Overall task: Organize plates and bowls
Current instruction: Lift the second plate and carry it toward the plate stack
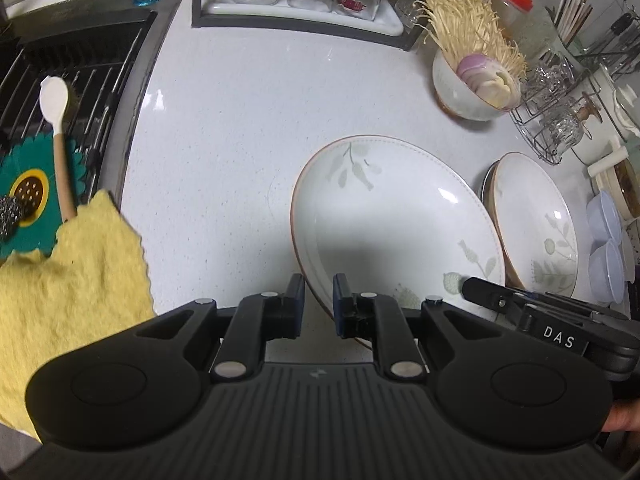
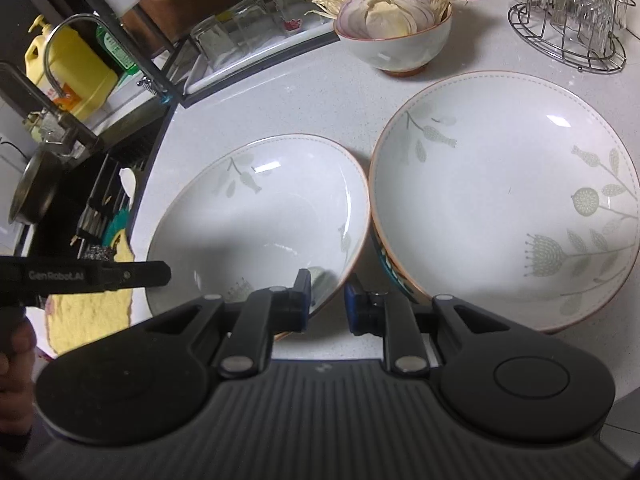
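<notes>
1. Plate [image 2: 260, 208]: glazed ceramic, glossy white w/ pale leaf print, thin brown rim.
2. Far-right plate [image 2: 508, 196]: same glossy glaze; patterned band on outer wall.
3. Bowl [image 2: 400, 50]: glossy ceramic, brown unglazed-looking foot.
4. Counter [image 1: 224, 128]: smooth white stone-like top, fine speckle, slight sheen.
5. Cloth [image 1: 68, 280], near left: yellow, fuzzy, rough weave, matt.
6. Spoon [image 1: 56, 120]: smooth white head, wood handle.
7. Rack [image 2: 568, 40], far right: shiny wire metal; clear glasses on it.
8. Left gripper [image 1: 319, 304]: matt black plastic, ribbed body, metal pins, blue pads.
9. Scourer [image 1: 10, 216]: shiny steel wool.
10. Jug [image 2: 68, 68]: yellow plastic, semi-gloss.
</notes>
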{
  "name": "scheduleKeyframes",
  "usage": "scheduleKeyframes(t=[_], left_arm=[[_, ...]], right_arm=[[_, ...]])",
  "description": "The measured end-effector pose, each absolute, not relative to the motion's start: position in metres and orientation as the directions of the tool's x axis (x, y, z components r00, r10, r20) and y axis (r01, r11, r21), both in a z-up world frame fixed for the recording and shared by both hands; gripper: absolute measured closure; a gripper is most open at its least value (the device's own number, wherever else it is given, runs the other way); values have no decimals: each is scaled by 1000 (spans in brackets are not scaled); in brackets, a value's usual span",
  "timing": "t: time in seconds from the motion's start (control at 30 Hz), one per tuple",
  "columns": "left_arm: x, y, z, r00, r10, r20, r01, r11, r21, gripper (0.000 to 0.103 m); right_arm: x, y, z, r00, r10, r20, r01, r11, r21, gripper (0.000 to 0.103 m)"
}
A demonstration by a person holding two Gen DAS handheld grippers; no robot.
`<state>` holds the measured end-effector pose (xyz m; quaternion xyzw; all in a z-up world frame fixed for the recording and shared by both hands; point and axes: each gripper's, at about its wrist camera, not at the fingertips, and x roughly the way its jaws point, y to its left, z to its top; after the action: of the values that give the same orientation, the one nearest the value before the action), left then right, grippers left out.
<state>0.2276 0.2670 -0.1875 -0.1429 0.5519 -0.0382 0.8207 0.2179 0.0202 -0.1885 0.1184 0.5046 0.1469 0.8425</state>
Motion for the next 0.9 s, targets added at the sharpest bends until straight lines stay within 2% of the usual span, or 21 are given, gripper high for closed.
scheduleKeyframes(t=[0.53, 0.63, 0.7, 0.73, 0.9], left_arm=[[229, 283, -197, 365, -211, -907, -154, 947, -283, 85], [235, 286, -196, 369, -217, -904, -155, 944, -290, 84], [238, 290, -197, 373, -212, -903, -156, 946, -286, 75], [240, 292, -197, 375, -212, -903, -158, 945, -287, 73], [252, 298, -201, 393, -208, -896, -141, 949, -282, 72]], right_arm=[[220, 30, -202, 406, 403, -821, -127, 914, 386, 80], [222, 31, -202, 417, 405, -814, -119, 912, 393, 72], [223, 34, -202, 432, 400, -808, -115, 913, 390, 62], [224, 36, -202, 438, 397, -806, -115, 915, 388, 59], [229, 48, -202, 466, 351, -812, -104, 933, 344, 57]])
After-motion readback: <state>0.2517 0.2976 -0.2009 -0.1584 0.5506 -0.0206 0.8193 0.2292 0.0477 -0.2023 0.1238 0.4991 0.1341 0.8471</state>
